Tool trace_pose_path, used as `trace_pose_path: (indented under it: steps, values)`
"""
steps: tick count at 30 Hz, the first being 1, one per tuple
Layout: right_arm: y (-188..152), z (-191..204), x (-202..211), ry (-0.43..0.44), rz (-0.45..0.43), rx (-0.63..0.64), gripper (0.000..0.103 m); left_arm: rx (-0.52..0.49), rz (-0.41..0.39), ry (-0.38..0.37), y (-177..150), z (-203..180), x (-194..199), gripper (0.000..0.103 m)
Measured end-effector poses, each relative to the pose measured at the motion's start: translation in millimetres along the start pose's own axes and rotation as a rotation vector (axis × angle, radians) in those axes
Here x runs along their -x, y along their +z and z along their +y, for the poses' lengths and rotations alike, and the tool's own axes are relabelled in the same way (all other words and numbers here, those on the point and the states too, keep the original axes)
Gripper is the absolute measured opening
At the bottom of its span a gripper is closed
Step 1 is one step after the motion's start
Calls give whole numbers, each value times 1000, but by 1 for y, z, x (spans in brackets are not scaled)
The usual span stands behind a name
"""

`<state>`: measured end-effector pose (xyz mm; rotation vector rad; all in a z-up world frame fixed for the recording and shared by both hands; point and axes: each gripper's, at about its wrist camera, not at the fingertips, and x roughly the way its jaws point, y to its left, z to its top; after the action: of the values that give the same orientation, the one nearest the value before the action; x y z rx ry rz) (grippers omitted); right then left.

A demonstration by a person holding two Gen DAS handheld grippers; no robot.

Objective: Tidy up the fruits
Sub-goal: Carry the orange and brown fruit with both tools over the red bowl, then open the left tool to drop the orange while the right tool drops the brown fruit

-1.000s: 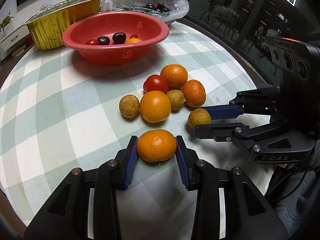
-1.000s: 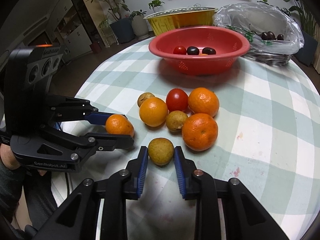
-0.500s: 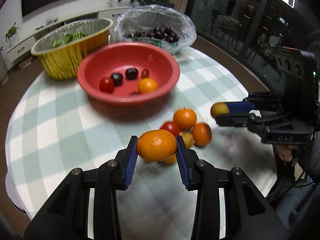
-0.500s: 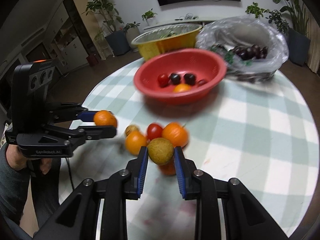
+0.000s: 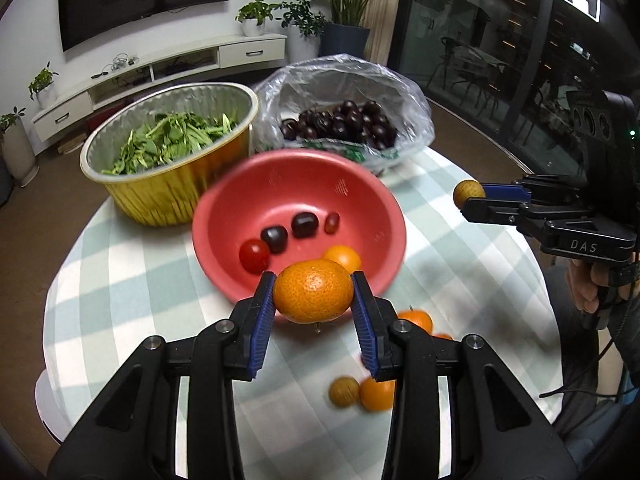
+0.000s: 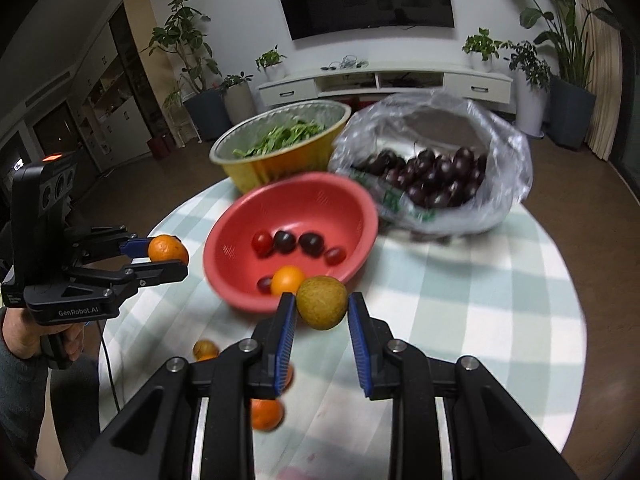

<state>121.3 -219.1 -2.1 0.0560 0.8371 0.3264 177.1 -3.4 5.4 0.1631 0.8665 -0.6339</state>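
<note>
L gripper (image 5: 313,307) is gripping the mandarin (image 5: 313,290) across its middle, fingers (image 5: 262,316) pressing both sides, above the desk (image 5: 132,280) near the red bowl (image 5: 380,216) rim. R gripper (image 6: 321,322) is clamping the small brown fruit (image 6: 322,302) likewise. Both are probably light, round, w/ thin skin: bruising and rolling are likely, so equator grip, moderate force.

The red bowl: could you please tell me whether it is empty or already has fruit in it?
Partly filled. The red bowl holds a cherry tomato, dark cherries and a small orange, with most of its floor bare.
</note>
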Motion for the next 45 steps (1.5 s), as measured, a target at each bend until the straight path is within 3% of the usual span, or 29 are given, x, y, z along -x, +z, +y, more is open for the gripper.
trace_pose_path:
  steps: [11,20,34,45]
  values:
    - [42,2,-21,-11,-9,46,29,-13,15,21,24,6,-29,35]
    - [54,10,-47,-11,20,76,29,-15,57,26,26,16,-60,35]
    - [51,21,-105,-53,172,124,29,-25,140,12,28,18,-109,35]
    - [49,18,-138,-83,269,113,29,-24,158,18,28,18,-129,35]
